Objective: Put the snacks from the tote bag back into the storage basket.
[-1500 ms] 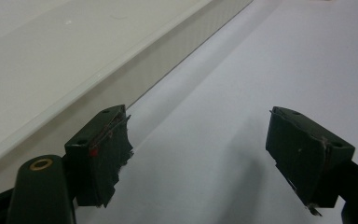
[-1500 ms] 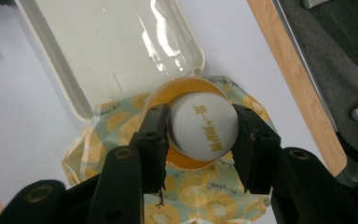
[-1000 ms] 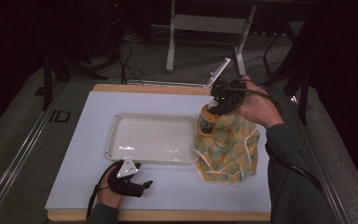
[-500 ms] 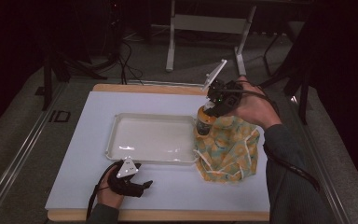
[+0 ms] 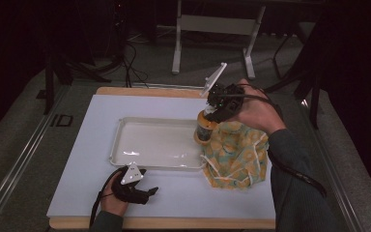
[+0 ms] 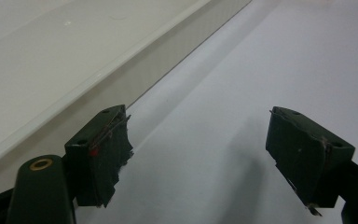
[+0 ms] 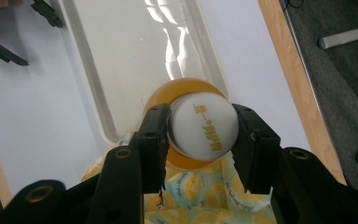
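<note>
A small jar (image 7: 196, 125) of amber-coloured contents with a white screw lid is hanging over the right end of a shallow white tray (image 5: 140, 159), its base just above or at the tray's rim; contact cannot be told. The right gripper (image 5: 216, 112) is coming at it from above, and in the right gripper view its two black jaws are pinching the white lid from opposite sides, pads pressing on the lid's edge.

The jar is probably glass or hard plastic: stiff, smooth, and likely fairly heavy for its size if full. The lid's rim is the natural place to grip, as it is being gripped now, but a round smooth lid could turn or slip between flat pads, so a firm, centred squeeze seems wise, and a gentle set-down if it is glass.

Just to the right of the tray, a soft yellow patterned cloth bag (image 5: 236, 154) with white drawstrings is lying crumpled, directly under the person's right hand.

In front of the tray, near its left corner, the left gripper (image 5: 149, 192) is resting low on the white table (image 5: 96, 121). Its jaws are standing spread apart with nothing between them, pointing along the tray's near wall.
</note>
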Tool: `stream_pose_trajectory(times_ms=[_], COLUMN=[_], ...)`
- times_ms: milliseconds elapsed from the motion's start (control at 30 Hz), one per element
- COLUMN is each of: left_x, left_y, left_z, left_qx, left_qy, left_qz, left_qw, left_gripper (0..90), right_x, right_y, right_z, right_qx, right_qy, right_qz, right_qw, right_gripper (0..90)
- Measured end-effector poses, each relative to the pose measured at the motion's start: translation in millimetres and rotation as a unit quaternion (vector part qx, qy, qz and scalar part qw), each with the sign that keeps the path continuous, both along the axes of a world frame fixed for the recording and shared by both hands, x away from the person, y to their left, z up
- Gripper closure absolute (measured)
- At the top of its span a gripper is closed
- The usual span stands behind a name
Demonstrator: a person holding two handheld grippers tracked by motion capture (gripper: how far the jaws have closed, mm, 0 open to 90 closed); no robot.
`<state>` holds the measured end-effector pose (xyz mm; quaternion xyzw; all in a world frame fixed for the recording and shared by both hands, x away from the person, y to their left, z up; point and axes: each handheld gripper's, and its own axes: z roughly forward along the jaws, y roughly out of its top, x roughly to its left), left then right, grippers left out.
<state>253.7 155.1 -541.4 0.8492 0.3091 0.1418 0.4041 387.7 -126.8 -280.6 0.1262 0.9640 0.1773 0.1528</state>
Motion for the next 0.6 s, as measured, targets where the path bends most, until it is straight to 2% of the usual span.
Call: stream_pose_trajectory(times_ms=[267, 600], left_x=[0.1, -0.1], left_y=[0.0, 0.2], left_z=[0.0, 0.2], left_qx=[-0.001, 0.000], left_qy=[0.000, 0.000], left_qz=[0.000, 0.001], left_qw=[1.0000, 1.0000], left_gripper=[21.4, 21.4], right_x=[-3.0, -5.6], right_y=[12.5, 23.4], right_z=[-6.8, -17.8], right_qx=[-0.009, -0.005], right_qy=[0.004, 0.012], right_qz=[0.015, 0.029], right_qw=[0.9998, 0.9995], right_gripper=[58.6, 58.6])
